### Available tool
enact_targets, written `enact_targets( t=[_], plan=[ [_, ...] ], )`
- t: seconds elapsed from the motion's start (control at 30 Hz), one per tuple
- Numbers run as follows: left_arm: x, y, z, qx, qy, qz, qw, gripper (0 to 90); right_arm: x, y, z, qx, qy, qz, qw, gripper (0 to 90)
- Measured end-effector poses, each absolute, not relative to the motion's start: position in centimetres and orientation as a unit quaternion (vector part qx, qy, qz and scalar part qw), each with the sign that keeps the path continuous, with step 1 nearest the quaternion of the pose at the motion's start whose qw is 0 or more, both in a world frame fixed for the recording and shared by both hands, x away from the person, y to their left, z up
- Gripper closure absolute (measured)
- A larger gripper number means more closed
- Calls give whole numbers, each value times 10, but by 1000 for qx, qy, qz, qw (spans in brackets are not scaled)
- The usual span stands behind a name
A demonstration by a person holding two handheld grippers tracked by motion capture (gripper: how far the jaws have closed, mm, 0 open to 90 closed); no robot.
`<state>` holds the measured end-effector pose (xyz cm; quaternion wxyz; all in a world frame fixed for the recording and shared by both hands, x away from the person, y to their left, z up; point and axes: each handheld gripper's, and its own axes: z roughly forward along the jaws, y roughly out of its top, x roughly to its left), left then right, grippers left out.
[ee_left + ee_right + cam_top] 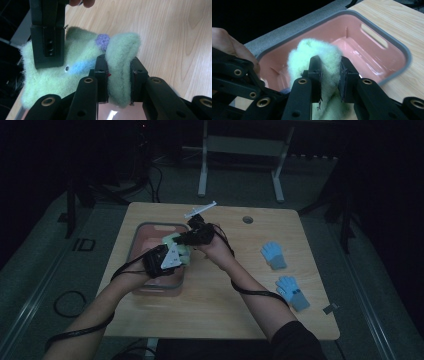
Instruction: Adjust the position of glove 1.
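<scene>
A fuzzy pale-green glove (176, 245) with a purple and a blue patch hangs over the pink basin (145, 234), held from both sides. My left gripper (119, 76) is shut on one fold of the green glove (75, 65), and the other gripper's black jaw crosses the upper left of that view. My right gripper (330, 75) is shut on another part of the green glove (315, 58), with the pink basin (372, 47) just beyond it. In the high view the left gripper (165, 260) and right gripper (192, 236) meet over the basin's right side.
Two blue gloves (273, 254) (292, 292) lie on the right part of the wooden table (230, 310). A cable hole (247, 219) sits near the far edge. A desk frame (240, 160) stands beyond the table, and cables trail from both grippers.
</scene>
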<state>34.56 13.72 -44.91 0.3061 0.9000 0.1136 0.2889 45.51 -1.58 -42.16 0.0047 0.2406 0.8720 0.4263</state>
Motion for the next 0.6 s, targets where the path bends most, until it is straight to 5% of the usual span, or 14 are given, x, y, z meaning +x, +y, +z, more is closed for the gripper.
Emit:
enact_targets(
  t=[0.6],
  plan=[
    [355, 189, -478, 913, 108, 270, 285, 735, 461, 36, -452, 249, 872, 420, -17, 748]
  ],
)
